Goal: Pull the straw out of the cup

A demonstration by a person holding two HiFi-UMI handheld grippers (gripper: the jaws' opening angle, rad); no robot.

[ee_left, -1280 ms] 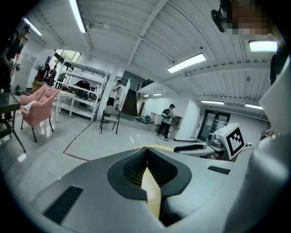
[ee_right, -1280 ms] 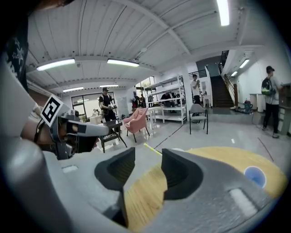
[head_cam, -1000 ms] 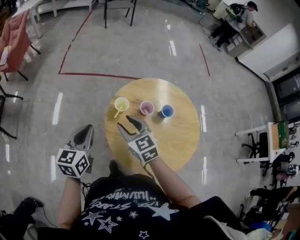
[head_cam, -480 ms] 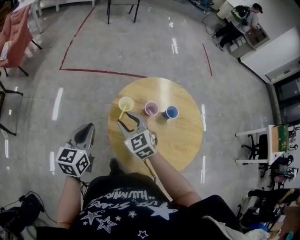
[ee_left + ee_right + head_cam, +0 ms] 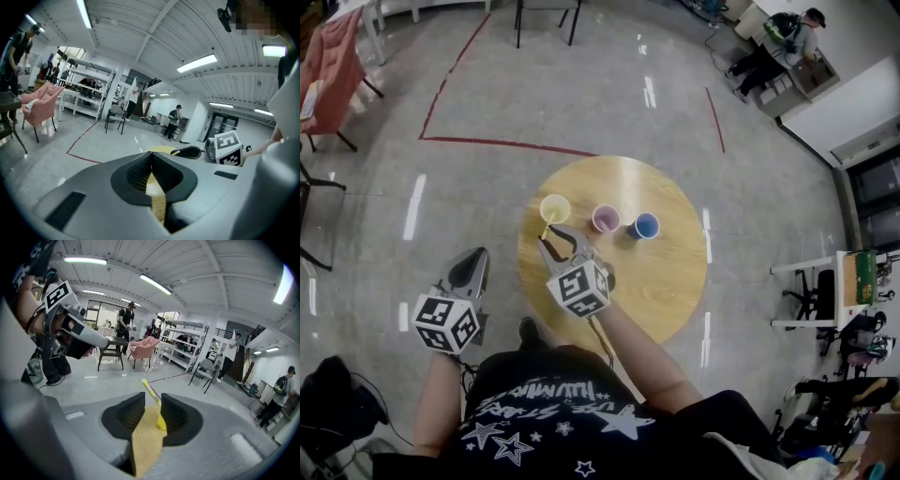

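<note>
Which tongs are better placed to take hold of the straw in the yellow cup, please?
Right. The right tongs sit over the table at the yellow cup, jaws closing with the straw between them. The left tongs hang shut and empty beyond the table's edge.

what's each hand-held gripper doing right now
Left hand-held gripper: shut, empty.
Right hand-held gripper: jaws closing around the yellow straw, not yet clamped on it.
</note>
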